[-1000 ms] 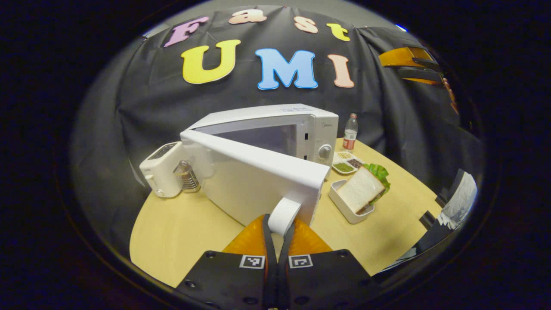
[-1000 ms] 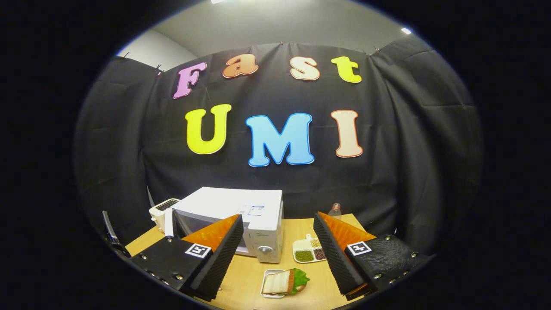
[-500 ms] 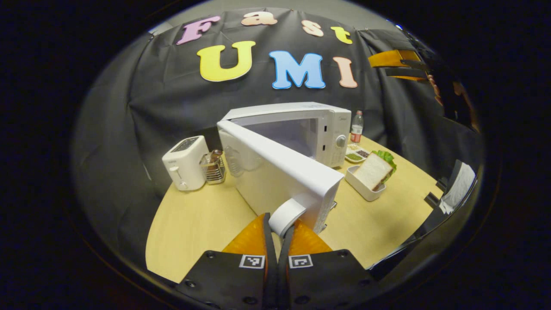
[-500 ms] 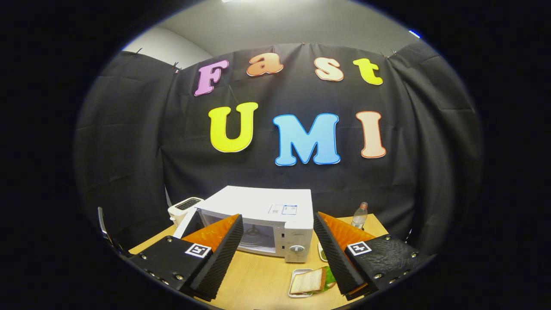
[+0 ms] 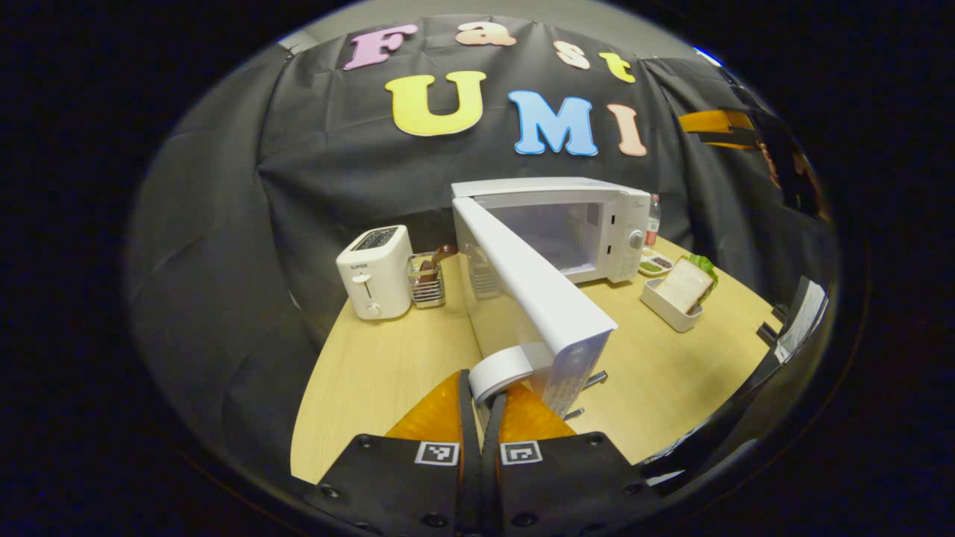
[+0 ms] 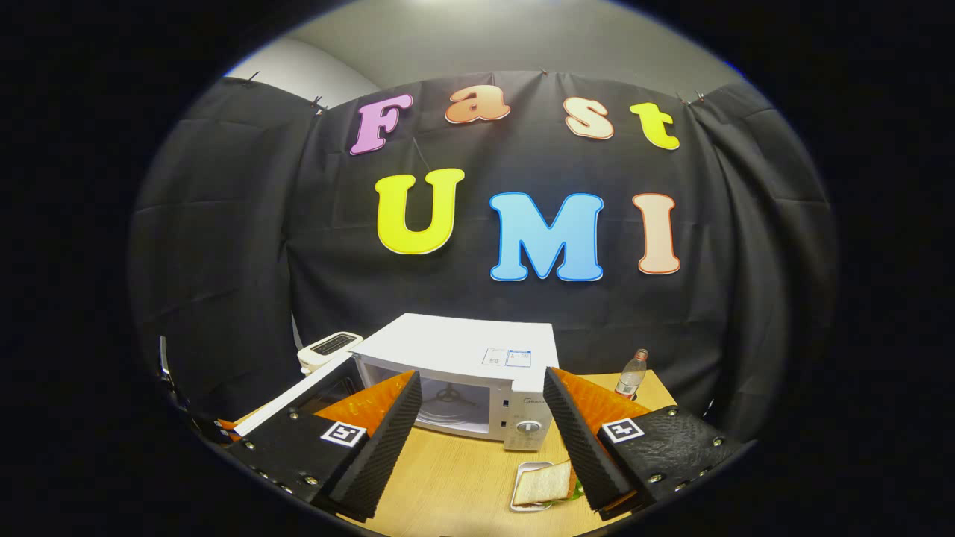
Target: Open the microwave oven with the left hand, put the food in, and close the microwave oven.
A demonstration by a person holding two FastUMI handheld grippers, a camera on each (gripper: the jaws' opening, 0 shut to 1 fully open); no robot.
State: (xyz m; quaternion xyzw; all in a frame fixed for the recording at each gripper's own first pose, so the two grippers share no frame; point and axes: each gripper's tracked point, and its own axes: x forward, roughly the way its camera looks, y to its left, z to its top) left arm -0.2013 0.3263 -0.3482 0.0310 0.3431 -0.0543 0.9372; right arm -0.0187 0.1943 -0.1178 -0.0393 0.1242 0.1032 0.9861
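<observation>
In the left gripper view, the left gripper (image 5: 481, 399) is pinching the round white door handle (image 5: 498, 371) between both fingers, the microwave door (image 5: 531, 287) standing swung wide ahead of it. Beyond the door, the microwave (image 5: 567, 224) is sitting with its cavity exposed; the sandwich (image 5: 683, 286) in its white tray is lying farther right. In the right gripper view, the right gripper (image 6: 481, 429) is hanging with fingers spread wide above the table (image 6: 455, 485), the sandwich (image 6: 543, 485) sitting just below, beside its right finger, and the open microwave (image 6: 466, 373) standing straight ahead.

The table (image 5: 388, 373) carries one microwave oven (image 5: 567, 224), one toaster (image 5: 373, 272), one wire utensil holder (image 5: 427, 280) and one bottle (image 6: 630, 375). There is one sandwich (image 5: 683, 283) in one white tray (image 5: 660, 307), plus one divided dish (image 5: 656, 263). Two grippers show: left gripper (image 5: 481, 395), right gripper (image 6: 477, 425).
</observation>
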